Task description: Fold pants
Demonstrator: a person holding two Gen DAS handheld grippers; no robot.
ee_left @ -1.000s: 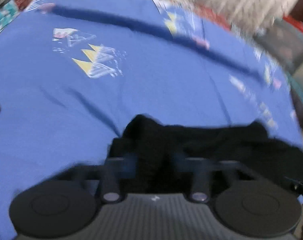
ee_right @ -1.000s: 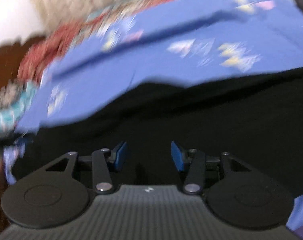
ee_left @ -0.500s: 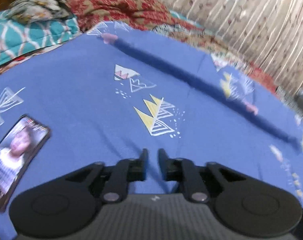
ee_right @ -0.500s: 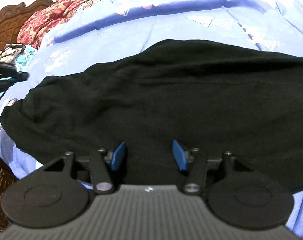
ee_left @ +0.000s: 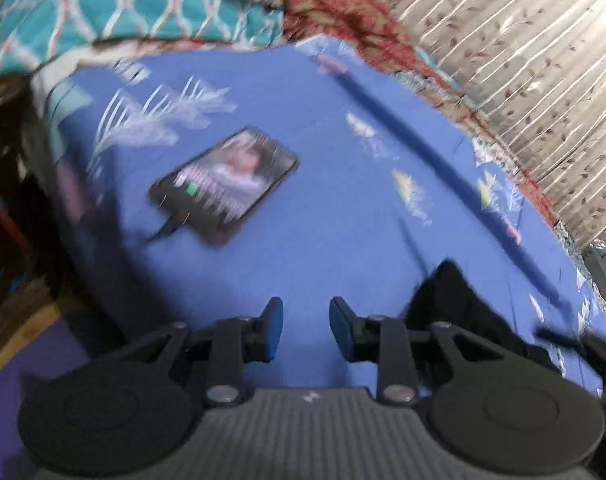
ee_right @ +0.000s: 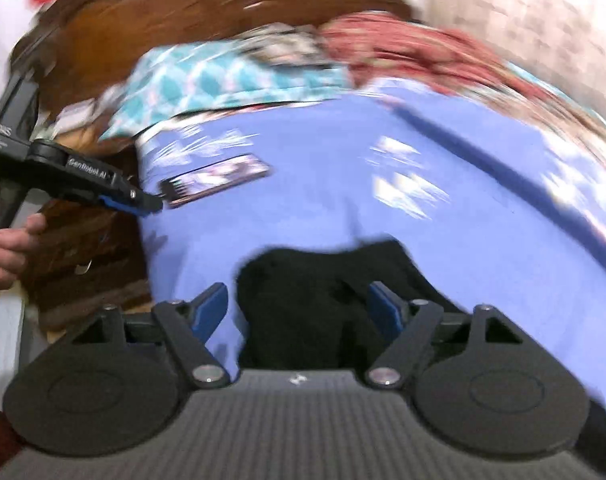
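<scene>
One dark heap marks the task's thing in both views: the black pants (ee_left: 455, 308), bunched and crumpled on the blue bedsheet (ee_left: 323, 208). From the left wrist camera they lie low on the right, just beyond the right finger of the left gripper (ee_left: 305, 326), showing a peaked, rumpled edge and no visible leg or waistband shape. That gripper's blue-padded jaws stand a little apart with only bare sheet between them, so it grips nothing. A phone (ee_left: 227, 184) with a lit screen lies flat on the sheet further off to the left, a cable at its near end; the frame is motion-blurred.

From the right wrist camera the pants (ee_right: 303, 308) sit as a rounded black mound directly between the fingers of the right gripper (ee_right: 299, 312). Its jaws are opening wide, and the pads do not press the cloth. At the left edge a hand (ee_right: 5, 248) holds the left gripper (ee_right: 145, 202), whose tips point toward the phone (ee_right: 219, 178).
</scene>
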